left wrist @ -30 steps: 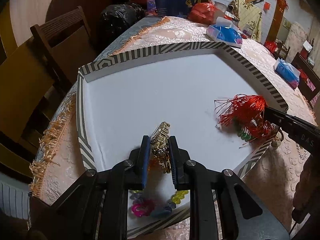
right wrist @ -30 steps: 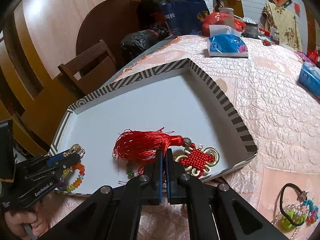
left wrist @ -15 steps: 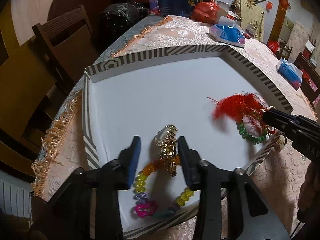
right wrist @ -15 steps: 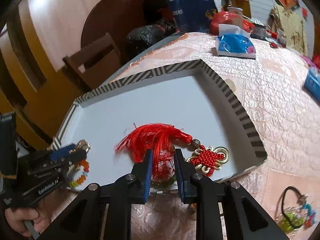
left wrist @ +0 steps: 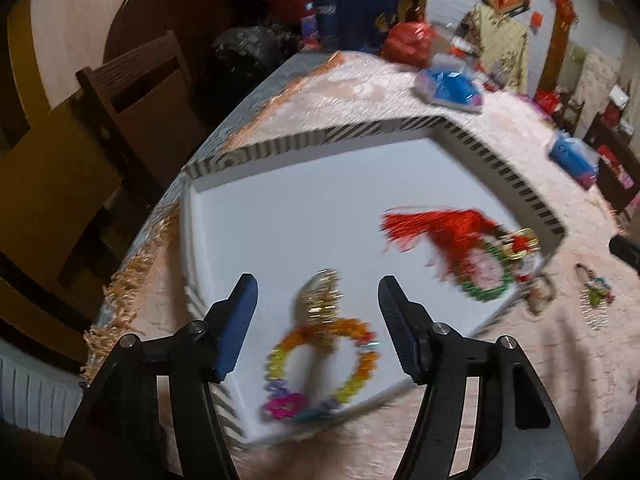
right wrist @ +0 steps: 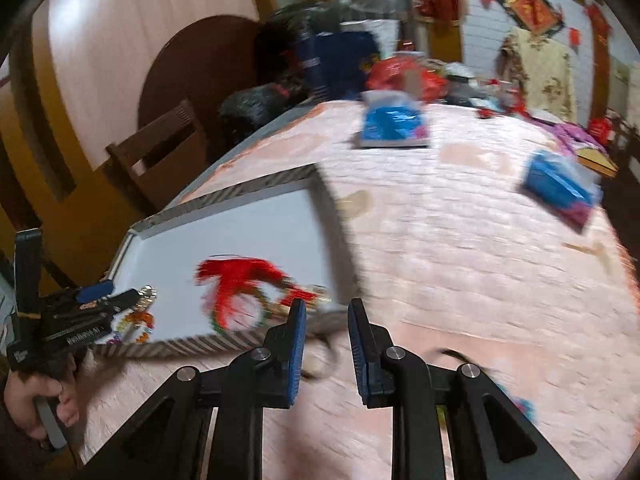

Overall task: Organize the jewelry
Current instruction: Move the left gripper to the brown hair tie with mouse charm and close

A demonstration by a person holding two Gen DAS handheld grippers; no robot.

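While your left hand-held gripper (left wrist: 318,328) is opening, nothing pinched, the gold watch (left wrist: 320,300) and bead bracelet (left wrist: 320,368) lie loose in the striped tray (left wrist: 280,148). Your right hand-held gripper (right wrist: 326,344) sits slightly apart, empty, over the worktop (right wrist: 460,260); red tassel (left wrist: 436,224) stays in tray.

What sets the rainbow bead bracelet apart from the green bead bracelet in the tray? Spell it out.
The rainbow bead bracelet mixes orange, yellow, pink and blue beads; the green bead bracelet is nearly all green. The rainbow one lies at the tray's near corner with a gold chain across it; the green one lies by the right rim, partly under a red tassel. Both are bead rings lying flat on the white tray floor.
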